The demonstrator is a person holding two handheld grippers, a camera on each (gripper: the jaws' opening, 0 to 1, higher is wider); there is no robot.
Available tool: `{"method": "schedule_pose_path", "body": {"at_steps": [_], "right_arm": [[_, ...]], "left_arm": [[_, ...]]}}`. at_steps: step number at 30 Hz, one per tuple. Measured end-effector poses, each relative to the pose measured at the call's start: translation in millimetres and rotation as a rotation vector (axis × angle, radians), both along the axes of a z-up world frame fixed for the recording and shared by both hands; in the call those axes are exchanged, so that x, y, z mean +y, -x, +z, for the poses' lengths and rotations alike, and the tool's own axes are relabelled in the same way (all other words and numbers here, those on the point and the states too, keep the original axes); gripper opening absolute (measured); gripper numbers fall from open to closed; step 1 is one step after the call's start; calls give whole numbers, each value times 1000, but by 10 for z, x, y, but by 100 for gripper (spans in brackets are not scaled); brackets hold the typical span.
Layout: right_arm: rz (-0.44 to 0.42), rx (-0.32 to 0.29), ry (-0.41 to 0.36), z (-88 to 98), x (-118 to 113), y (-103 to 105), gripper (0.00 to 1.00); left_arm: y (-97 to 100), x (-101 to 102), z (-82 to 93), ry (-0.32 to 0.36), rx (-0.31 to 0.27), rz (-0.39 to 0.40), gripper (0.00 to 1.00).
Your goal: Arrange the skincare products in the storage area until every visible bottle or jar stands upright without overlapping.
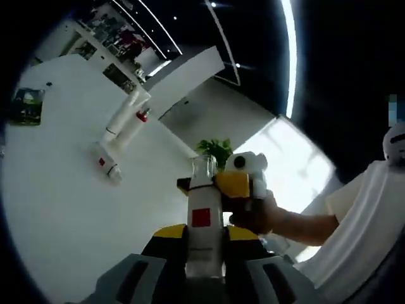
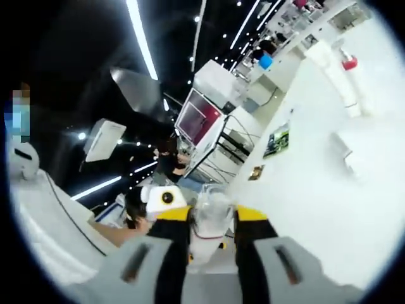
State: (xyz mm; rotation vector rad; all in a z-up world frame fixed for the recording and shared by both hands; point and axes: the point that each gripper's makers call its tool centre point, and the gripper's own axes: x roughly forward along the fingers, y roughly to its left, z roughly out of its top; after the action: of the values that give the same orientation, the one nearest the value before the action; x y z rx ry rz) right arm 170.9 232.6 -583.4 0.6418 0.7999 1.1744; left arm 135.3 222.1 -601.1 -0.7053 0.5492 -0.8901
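My left gripper (image 1: 204,239) is shut on the body of a white bottle (image 1: 202,221) with a red square label, held up above the white table (image 1: 63,209). Its clear cap (image 1: 204,168) points away from me. From the right, my right gripper (image 1: 212,184) closes its yellow-tipped jaws around the neck just under the cap, with a hand (image 1: 259,215) behind it. In the right gripper view, the same clear cap (image 2: 212,212) sits between my right gripper's (image 2: 212,221) jaws. On the table lie white tubes (image 1: 123,123), one with a red cap (image 1: 143,115).
A smaller white container (image 1: 109,166) with a red mark lies near the tubes, also seen as tubes (image 2: 335,69) and a small container (image 2: 348,155) in the right gripper view. A person in a white shirt (image 1: 367,221) is on the right. A green plant (image 1: 215,150) is behind the bottle.
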Motion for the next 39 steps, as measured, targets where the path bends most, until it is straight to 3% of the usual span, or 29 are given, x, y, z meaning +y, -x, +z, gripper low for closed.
{"method": "schedule_pose_path", "body": {"at_steps": [2,7,11,14,17,23,29,30,34,39], "right_arm": [[-2,-4,-1,14,36,16,31],[-86,31,129,-126,44,-36,35],[-152,112,202,-288,36,-83,30],[-171,136,204,-329,40,-89,24],[-148,108,191,-286,57,-72,22],[-38,-19,187,-149,123,5,20],[95,-105,169,-16,130,111,19],[123,-141,162,30,132,130,19],[278,-239,113,176,161,325,19],[400,-340,51,354,186,471,19]], "left_arm": [[-41,50,-42,-46,-11,36,22],[-83,108,-193,-281,-94,73,21],[-78,111,-302,-456,-162,70,21],[-94,139,-356,-522,-183,78,21],[-89,141,-366,-510,-175,72,21],[-70,136,-374,-488,-175,55,22],[-3,19,-309,-373,-138,7,24],[-5,9,-289,-358,-144,5,24],[151,-127,-246,-274,-101,-92,28],[208,-215,-158,-242,-166,-139,32]]}}
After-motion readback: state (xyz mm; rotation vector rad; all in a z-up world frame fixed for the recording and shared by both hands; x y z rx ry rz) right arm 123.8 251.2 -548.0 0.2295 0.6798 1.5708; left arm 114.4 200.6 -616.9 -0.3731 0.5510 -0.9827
